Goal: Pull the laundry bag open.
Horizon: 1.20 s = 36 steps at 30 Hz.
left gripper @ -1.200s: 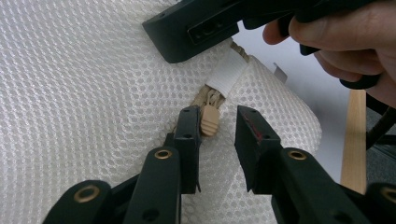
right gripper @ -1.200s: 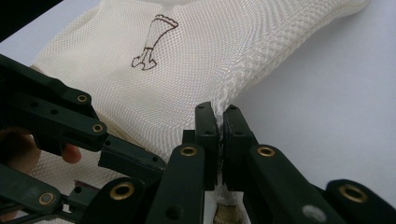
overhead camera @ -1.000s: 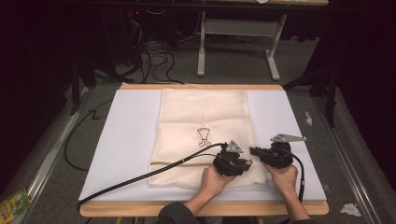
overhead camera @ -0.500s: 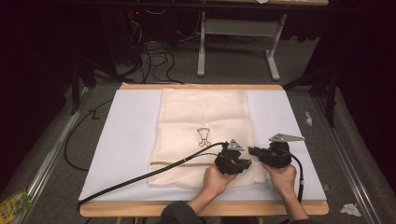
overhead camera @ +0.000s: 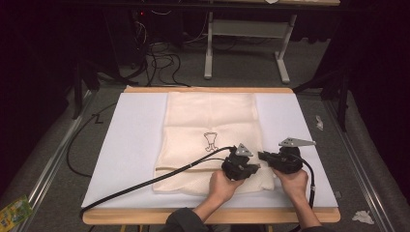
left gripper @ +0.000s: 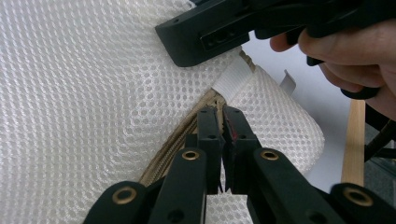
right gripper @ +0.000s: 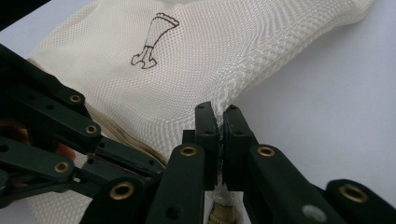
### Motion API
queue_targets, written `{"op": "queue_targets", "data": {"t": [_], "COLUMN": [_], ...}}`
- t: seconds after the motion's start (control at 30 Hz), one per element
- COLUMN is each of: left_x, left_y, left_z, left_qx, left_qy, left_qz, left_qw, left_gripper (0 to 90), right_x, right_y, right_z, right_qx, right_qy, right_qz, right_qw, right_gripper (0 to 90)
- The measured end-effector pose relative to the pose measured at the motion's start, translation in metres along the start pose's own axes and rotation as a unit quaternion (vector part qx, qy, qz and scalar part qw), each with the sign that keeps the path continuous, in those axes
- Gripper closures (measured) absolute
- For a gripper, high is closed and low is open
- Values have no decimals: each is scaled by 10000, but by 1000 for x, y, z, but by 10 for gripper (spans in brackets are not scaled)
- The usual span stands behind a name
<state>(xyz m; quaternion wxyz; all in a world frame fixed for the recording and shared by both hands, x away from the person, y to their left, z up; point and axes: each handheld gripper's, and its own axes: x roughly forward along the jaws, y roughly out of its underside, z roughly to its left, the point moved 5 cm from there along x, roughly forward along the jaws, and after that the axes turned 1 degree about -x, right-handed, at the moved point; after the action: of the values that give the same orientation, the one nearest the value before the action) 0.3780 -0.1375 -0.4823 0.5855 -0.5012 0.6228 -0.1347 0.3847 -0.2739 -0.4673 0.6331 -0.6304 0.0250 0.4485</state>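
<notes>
a cream mesh bag [overhead camera: 210, 140] lies flat on a white sheet [overhead camera: 130, 145] that covers the wooden table [overhead camera: 145, 216], roughly in the middle and running from the far edge towards the near one. a small dark drawing [overhead camera: 211, 141] sits near the bag's centre, and a tan zip line [overhead camera: 193, 167] crosses it close to the near end.

both grippers are at the bag's near right corner, side by side and just apart. the left gripper [left gripper: 222, 121] has just been closing its jaws; in the left gripper view they now stand pressed together on the mesh right beside the zip, with a white fabric tab [left gripper: 230, 80] just beyond the tips. its black cable [overhead camera: 145, 182] trails off to the left across the bag and the sheet towards the near left corner of the table.

the right gripper [right gripper: 218, 116] is clamped narrow on the bag's right edge, a thin fold of mesh pinched between its jaws in the right gripper view, and the fabric puckers there. the bare sheet lies to the right of that edge.

in the high view the left hand [overhead camera: 223, 186] and the right hand [overhead camera: 291, 183] come in from the near edge, each wrapped around its gripper. the floor beyond the table holds loose cables [overhead camera: 159, 63] and a grey table frame [overhead camera: 246, 43].
</notes>
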Motion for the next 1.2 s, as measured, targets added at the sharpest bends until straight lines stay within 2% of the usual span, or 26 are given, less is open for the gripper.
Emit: {"op": "queue_targets", "data": {"t": [0.17, 0.43, 0.63, 0.87, 0.97, 1.03, 1.2], "left_x": [-3, -8, -9, -13, -15, -16, -23], "left_y": [-6, -8, -7, -7, -3, -2, 0], "left_z": [5, 6, 6, 6, 8, 8, 11], "left_qx": [-136, -41, -2, 62, 18, 58, -5], "left_qy": [141, 89, 8, -222, -231, -242, -276], "left_qz": [-11, 46, 69, 21, 33, 75, 20], "left_qw": [9998, 9999, 10000, 9997, 9997, 9997, 9996], "left_gripper": [869, 871, 871, 872, 872, 871, 871], "right_x": [-1, -2, -3, -6, -8, -7, -6], "right_y": [-1, -4, -4, 1, 2, 1, 0], "right_z": [-4, -5, -5, -4, -7, -7, -4], "right_qx": [-14, -116, -123, -132, -68, -44, -54], "right_qy": [-1, -18, -45, 8, -16, -48, -50], "right_qz": [38, 93, 64, 14, 14, 14, -6], "right_qw": [10000, 9999, 9999, 9999, 10000, 10000, 10000], "right_gripper": [882, 882, 882, 884, 884, 884, 884]}}
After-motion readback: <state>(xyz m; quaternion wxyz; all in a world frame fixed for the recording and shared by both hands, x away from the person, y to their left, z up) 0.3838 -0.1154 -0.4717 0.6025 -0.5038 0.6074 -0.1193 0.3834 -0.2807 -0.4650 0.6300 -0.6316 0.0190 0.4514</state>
